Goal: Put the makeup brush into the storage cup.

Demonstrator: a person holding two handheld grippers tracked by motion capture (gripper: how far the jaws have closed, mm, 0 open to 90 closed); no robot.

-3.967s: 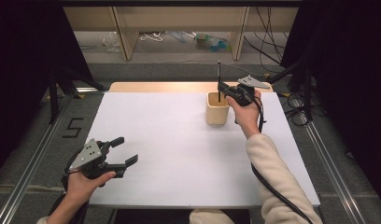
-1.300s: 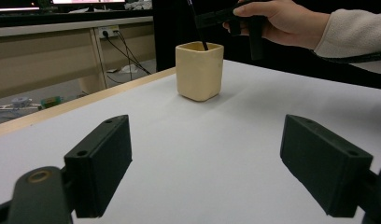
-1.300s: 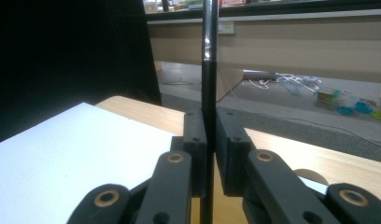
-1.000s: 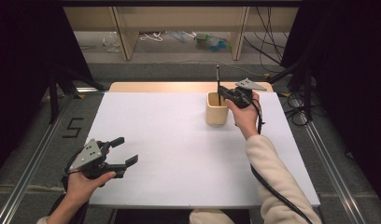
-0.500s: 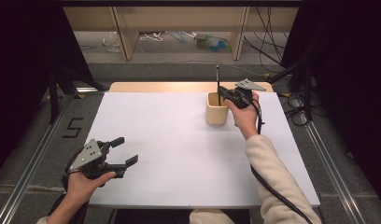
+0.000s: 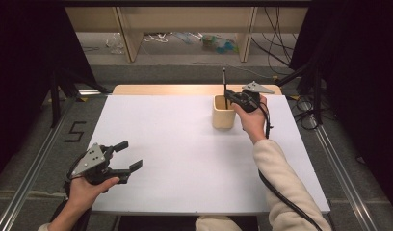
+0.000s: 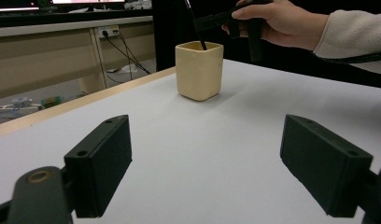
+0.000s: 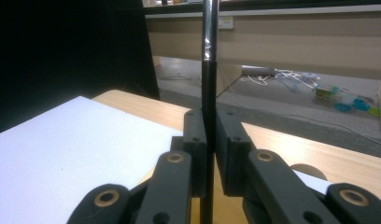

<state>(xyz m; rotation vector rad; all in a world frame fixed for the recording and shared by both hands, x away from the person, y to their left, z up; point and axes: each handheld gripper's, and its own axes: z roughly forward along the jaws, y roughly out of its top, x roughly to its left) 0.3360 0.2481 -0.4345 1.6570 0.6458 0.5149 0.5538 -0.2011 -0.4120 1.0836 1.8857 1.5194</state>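
The white surface [image 6: 185, 144] sits on a wooden top, with shelving and loose cables on the floor behind it. Taking the cream cup [image 6: 223, 111] as the landmark: well to its left and nearer the person, the left hand-held gripper [image 6: 128, 155] hovers low over the sheet with its jaws wide apart and nothing between them; in the left gripper view the cup [image 7: 199, 69] stands far ahead between the two black jaws. Directly above the cup's mouth, the right hand-held gripper [image 6: 231, 96] is clamped on a thin black pen [image 6: 224, 86], which stands close to upright with its lower end inside the cup. In the right gripper view the pen [image 8: 208, 70] runs straight up between the pressed-together jaws.

To finish well, I would judge the pen should be lowered until its tip rests on the cup's bottom, kept vertical so it does not tip the light cup, and released only then. The left hand-held gripper could steady the cup if it shifts.

Against the earlier frames, the pen sits slightly lower in the cup; the left hand-held gripper has not moved
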